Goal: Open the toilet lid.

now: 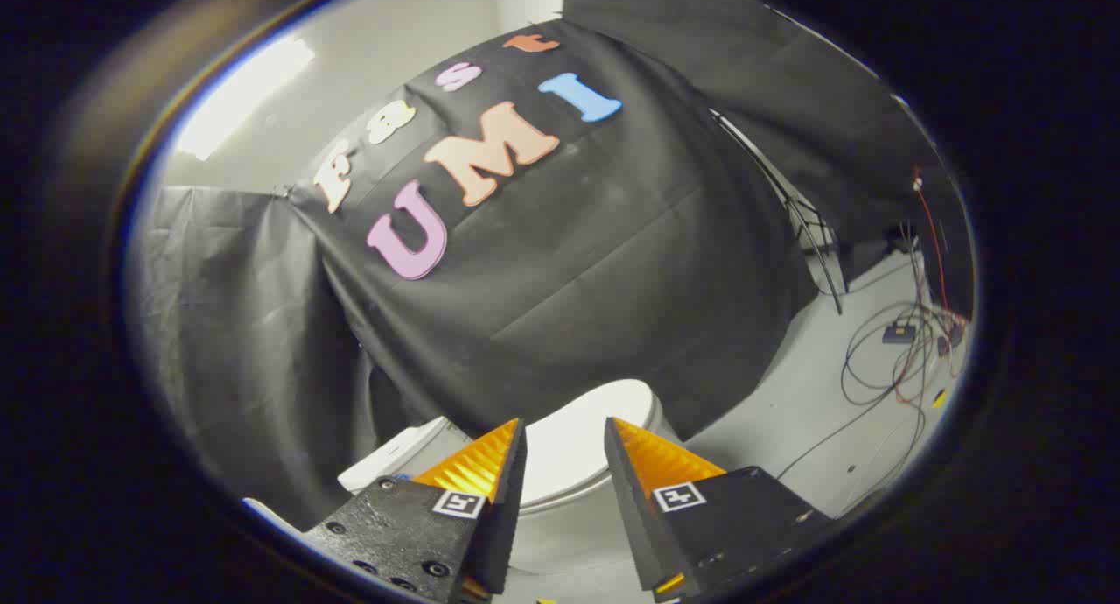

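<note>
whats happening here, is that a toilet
Yes. A person is holding a handheld gripper pointed at a white toilet that stands against the booth's black cloth wall. The toilet lid is down, so opening it has not started. The gripper is open with nothing between its fingers, and the lid shows through the gap, just beyond the tips. The tank sits beside the lid, and cables lie on the floor.

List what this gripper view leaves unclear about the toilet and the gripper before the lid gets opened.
- Toilet lid: closed; its front edge, where a finger would hook, is hidden behind the fingers.
- Toilet bowl: covered by the lid and the gripper, whose fingers stand apart with nothing between them.
- Tank: partly hidden by one finger; any lid hinges too small to tell.
- Small devices among the cables on the floor: too small to identify.
</note>
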A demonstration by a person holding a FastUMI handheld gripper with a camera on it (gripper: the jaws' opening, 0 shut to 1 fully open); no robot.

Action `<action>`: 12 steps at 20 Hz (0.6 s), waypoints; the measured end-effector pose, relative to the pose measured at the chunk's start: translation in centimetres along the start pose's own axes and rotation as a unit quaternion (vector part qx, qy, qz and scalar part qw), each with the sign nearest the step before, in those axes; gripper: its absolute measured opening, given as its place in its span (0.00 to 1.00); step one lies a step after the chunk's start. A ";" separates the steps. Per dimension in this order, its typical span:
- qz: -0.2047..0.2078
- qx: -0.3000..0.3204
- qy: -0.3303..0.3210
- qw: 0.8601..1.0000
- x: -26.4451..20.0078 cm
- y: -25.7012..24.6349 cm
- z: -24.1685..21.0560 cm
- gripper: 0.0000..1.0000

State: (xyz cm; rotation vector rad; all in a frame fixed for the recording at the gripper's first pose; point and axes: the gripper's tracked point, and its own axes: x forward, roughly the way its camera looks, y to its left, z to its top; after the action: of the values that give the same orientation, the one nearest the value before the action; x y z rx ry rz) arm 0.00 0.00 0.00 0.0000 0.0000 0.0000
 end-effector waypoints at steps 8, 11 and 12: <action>-0.013 0.116 0.026 0.993 2.2 -3.2 -4.4 0.55; -0.017 0.152 0.026 0.988 3.2 -4.4 -5.3 0.55; -0.019 0.164 0.025 0.986 3.5 -4.6 -5.6 0.55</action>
State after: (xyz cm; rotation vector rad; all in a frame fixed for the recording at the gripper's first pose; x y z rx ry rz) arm 3.52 -4.64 -5.63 0.3297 0.0505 -0.0378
